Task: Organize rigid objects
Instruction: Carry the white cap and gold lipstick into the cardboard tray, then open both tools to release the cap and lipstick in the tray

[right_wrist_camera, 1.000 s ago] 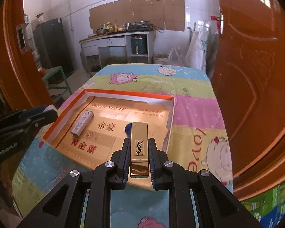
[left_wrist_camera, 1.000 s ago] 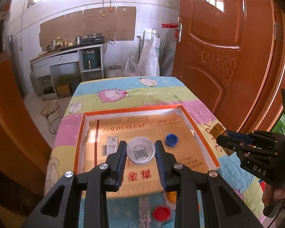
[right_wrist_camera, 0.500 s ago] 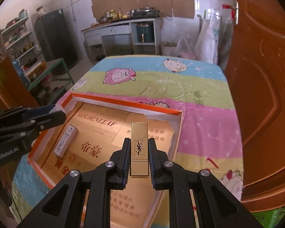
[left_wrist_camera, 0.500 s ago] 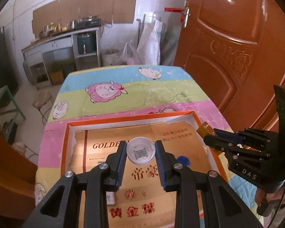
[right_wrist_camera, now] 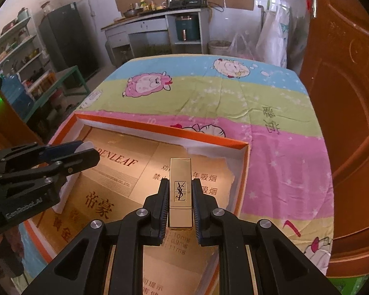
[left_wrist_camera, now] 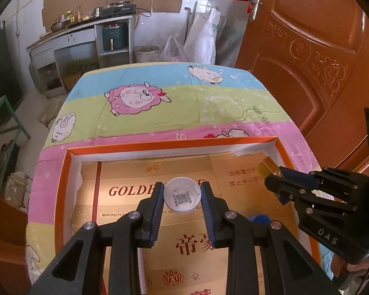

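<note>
My left gripper (left_wrist_camera: 182, 189) is shut on a white bottle cap (left_wrist_camera: 182, 198) with a printed code inside, held above the orange-rimmed box (left_wrist_camera: 172, 145). My right gripper (right_wrist_camera: 180, 186) is shut on a gold lipstick case (right_wrist_camera: 180, 191), over the right half of the same box (right_wrist_camera: 160, 129). In the left wrist view the right gripper (left_wrist_camera: 274, 174) comes in from the right with the gold lipstick case's tip (left_wrist_camera: 265, 168) showing. In the right wrist view the left gripper (right_wrist_camera: 86, 151) comes in from the left with the white cap (right_wrist_camera: 84, 146) showing.
The box floor is gold printed card; a blue cap (left_wrist_camera: 259, 218) lies on it behind my right finger. The box sits on a table under a pastel sheep-print cloth (left_wrist_camera: 184, 103). An orange wooden door (left_wrist_camera: 307, 61) stands close on the right.
Both grippers moved forward and down over the box with their loads still gripped. The box now fills more of each view, and the red cap and small white carton have left view.
</note>
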Demonstrator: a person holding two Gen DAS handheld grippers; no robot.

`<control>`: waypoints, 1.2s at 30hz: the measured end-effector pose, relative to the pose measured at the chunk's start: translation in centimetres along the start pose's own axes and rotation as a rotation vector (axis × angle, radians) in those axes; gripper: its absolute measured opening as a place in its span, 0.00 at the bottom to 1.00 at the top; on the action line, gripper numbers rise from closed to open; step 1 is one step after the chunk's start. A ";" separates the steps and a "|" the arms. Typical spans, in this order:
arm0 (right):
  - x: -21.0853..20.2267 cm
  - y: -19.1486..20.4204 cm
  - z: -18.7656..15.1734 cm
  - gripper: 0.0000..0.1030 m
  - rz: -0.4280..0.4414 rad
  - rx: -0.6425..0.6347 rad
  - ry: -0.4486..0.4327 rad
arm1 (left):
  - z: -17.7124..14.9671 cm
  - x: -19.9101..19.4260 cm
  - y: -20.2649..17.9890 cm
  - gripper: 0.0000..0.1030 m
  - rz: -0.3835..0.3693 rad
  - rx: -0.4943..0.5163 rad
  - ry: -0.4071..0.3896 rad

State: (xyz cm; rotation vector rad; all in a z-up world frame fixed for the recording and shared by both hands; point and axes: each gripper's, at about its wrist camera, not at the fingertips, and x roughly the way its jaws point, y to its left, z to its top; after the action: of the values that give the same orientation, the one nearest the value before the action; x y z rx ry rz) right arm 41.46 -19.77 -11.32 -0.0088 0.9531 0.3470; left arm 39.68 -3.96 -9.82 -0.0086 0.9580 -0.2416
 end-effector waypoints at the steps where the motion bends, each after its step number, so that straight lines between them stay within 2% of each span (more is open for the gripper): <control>1: 0.2 0.0 0.0 0.17 0.002 -0.003 0.003 | 0.0 0.3 0.0 0.30 0.000 -0.002 0.001; 13: 1.7 0.6 -0.3 0.17 -0.006 -0.020 0.022 | -0.6 2.9 0.1 0.30 0.010 0.012 0.048; 25: 2.5 0.4 -0.5 0.18 -0.008 -0.022 0.051 | -1.0 3.5 -0.4 0.30 0.034 0.067 0.046; 27: 2.5 0.5 -0.4 0.20 -0.015 -0.026 0.051 | -1.0 3.6 -0.5 0.35 0.023 0.071 0.048; 29: 2.4 0.6 -0.5 0.26 -0.020 -0.028 0.048 | -1.0 3.6 -0.6 0.42 0.005 0.071 0.049; 30: 2.3 0.5 -0.5 0.32 -0.021 -0.025 0.044 | -1.0 3.6 -0.6 0.47 0.002 0.071 0.049; 31: 2.2 0.5 -0.5 0.38 -0.020 -0.021 0.038 | -1.0 3.6 -0.7 0.48 0.003 0.071 0.049; 32: 2.0 0.5 -0.6 0.40 -0.012 -0.019 0.030 | -1.0 3.6 -0.7 0.50 0.007 0.070 0.046; 36: 1.0 0.7 -0.7 0.41 -0.010 -0.009 -0.007 | -1.4 2.5 -0.8 0.50 0.003 0.053 -0.002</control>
State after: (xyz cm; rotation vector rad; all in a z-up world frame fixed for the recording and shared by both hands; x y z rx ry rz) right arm 41.23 -18.96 -12.41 -0.0201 0.9439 0.3415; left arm 39.80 -5.18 -12.57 0.0414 0.9494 -0.2641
